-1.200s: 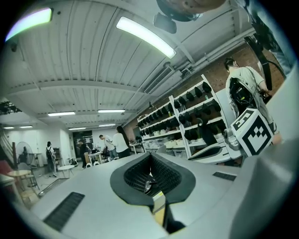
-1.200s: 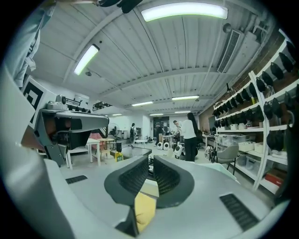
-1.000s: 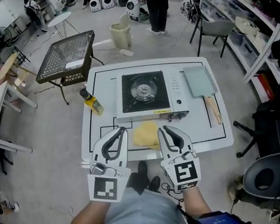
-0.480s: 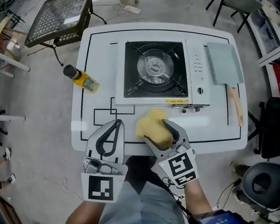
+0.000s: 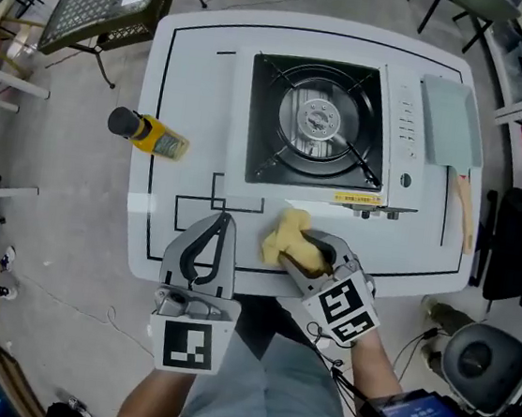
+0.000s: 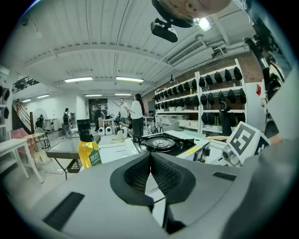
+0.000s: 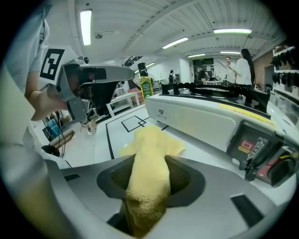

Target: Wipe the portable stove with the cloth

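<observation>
Head view, steeply down: white tabletop (image 5: 199, 101) with black marked lines. At its middle, the portable stove (image 5: 332, 131), white body, black burner well. Along the stove's front edge, a yellow strip label, print too small to read.

Just in front of that edge, the yellow cloth (image 5: 287, 239), far end lying on the tabletop, near end bunched in the right gripper (image 5: 296, 248). Fingers there just been closing, pads now pressing on the fold between them.

Left gripper (image 5: 223, 219) beside it over the tabletop's near edge, fingers together and holding nothing. Black-and-white square marker on each gripper's cube.

To the stove's left, a yellow bottle (image 5: 149, 134) lying on its side at the tabletop's edge, green label unreadable.

Right gripper view: a V-shaped logo (image 7: 161, 112) on the stove's white side, and a red-bordered label (image 7: 246, 146) by the knob, wording not legible.
</observation>
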The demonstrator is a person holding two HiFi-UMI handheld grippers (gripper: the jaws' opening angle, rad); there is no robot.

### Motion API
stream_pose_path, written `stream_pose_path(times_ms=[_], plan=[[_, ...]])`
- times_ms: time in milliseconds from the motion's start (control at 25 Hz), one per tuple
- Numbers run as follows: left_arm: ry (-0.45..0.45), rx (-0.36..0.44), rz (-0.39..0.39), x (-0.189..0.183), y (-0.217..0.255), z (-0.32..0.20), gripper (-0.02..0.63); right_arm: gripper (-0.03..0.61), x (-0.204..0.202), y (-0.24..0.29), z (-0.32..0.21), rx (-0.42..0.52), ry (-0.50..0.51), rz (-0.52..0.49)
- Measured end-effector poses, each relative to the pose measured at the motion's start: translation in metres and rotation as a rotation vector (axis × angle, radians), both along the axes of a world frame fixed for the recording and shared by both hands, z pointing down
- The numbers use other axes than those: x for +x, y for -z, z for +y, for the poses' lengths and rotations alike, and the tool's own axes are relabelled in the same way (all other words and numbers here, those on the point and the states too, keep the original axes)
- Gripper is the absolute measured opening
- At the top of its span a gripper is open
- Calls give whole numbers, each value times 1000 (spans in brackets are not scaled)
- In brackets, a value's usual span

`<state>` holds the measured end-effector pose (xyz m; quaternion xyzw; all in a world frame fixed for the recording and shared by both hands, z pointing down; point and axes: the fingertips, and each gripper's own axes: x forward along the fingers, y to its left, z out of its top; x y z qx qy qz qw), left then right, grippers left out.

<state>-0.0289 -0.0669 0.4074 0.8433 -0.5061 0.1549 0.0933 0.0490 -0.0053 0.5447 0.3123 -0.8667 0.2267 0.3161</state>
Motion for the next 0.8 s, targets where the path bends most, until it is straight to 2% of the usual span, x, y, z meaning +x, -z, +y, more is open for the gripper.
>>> stream_pose_path(times_ms=[80, 160, 280, 480, 800], plan=[[-1, 12, 11, 0, 7, -6, 18, 156, -4, 2, 0, -16, -4, -2], [-1, 34, 21, 0, 18, -13, 18, 137, -8, 10, -2, -21, -13, -20], [6, 75, 35, -5, 42, -25, 18, 132, -22, 41, -11, -14, -14, -119], [31, 154, 60, -18, 83, -40, 18, 130, -55, 97, -34, 60, 61, -207], [96, 213, 65, -54, 114, -58, 18, 130, -103, 131, -61, 109, 170, -241]])
